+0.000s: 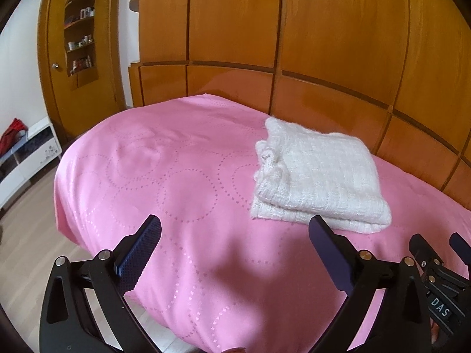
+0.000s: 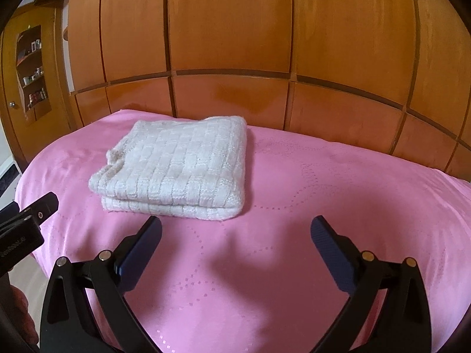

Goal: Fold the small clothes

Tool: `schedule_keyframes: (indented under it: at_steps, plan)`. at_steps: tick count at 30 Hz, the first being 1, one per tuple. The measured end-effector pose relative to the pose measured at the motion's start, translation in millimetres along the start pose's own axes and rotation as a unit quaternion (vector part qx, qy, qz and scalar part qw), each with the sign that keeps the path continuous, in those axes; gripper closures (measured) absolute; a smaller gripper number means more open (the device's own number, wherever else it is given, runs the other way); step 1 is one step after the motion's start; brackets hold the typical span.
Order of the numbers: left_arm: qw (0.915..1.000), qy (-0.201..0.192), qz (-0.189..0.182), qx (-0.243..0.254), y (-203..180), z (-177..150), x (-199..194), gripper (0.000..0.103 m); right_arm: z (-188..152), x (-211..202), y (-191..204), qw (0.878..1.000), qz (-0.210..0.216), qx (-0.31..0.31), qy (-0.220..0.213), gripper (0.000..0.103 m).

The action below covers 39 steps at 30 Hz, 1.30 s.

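Note:
A white knitted garment (image 1: 318,176) lies folded into a thick rectangle on the pink bedspread (image 1: 182,182), near the wooden wardrobe. It also shows in the right wrist view (image 2: 179,170). My left gripper (image 1: 235,229) is open and empty, held above the spread, just short of the garment's near left corner. My right gripper (image 2: 235,229) is open and empty, just in front of the garment's near right corner. Each gripper shows at the edge of the other's view: the right one (image 1: 438,253) and the left one (image 2: 35,214).
A wooden wardrobe wall (image 2: 235,58) stands right behind the bed. A wooden door with shelf niche (image 1: 79,44) and a low white cabinet (image 1: 32,153) stand at the left. The bedspread (image 2: 323,206) extends to the right of the garment. Wooden floor (image 1: 26,235) lies left of the bed.

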State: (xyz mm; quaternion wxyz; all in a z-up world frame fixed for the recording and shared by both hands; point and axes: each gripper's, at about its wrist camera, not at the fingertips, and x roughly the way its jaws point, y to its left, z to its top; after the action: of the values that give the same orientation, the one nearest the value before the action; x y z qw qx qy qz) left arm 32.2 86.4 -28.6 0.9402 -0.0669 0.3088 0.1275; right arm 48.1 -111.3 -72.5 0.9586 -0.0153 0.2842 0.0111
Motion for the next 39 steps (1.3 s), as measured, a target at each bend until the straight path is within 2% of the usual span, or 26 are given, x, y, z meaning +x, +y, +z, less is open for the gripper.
schedule_keyframes:
  at_steps: [8,39]
  plan:
    - [0.9999,-0.010,0.008,-0.006,3.3,-2.6,0.4,0.004,1.6,0.8,4.5,1.000,0.005,0.000,-0.002,0.002]
    - [0.9998,-0.008,0.017,0.001,3.2,-6.4,-1.5,0.004,1.1,0.6,12.4,1.000,0.010,-0.003,-0.002,0.002]
